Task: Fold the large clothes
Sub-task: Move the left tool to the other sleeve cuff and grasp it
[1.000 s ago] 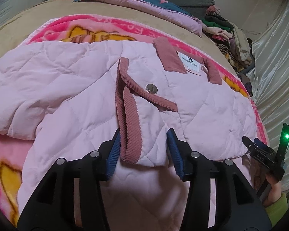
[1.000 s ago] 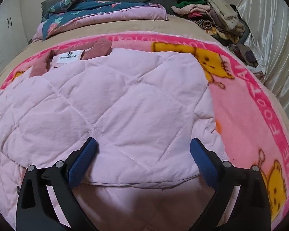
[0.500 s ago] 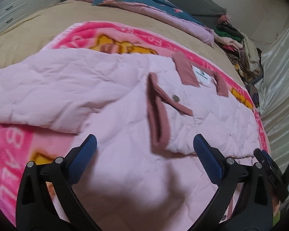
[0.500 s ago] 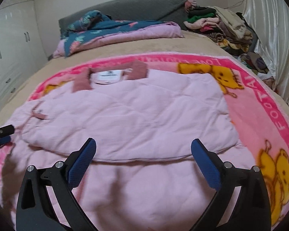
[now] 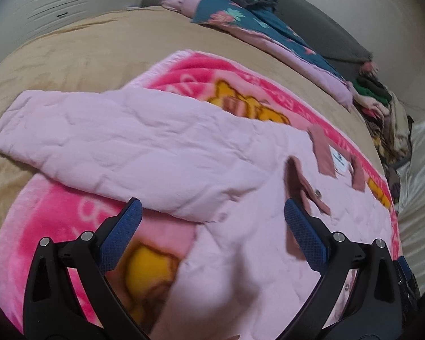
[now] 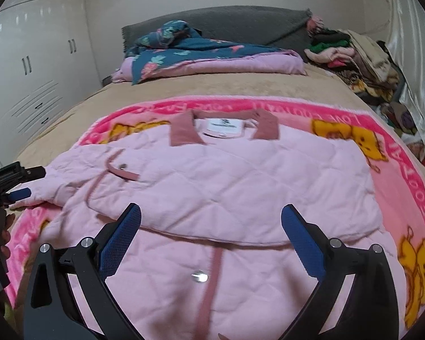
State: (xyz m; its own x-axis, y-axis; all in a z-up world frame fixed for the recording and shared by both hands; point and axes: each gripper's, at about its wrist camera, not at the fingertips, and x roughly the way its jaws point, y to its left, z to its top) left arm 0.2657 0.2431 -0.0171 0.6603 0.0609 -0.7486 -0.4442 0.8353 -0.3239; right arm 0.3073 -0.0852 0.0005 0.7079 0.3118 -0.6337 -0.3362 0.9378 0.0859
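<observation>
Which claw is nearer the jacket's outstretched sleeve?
Left. The left claw hangs open just short of the sleeve; the right claw is open over the jacket body, across from it.

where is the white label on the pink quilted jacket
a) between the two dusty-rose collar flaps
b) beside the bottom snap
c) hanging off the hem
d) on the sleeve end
a: in the right wrist view the white label sits at the neck of the pink quilted jacket, between the two dusty-rose collar flaps.
</observation>
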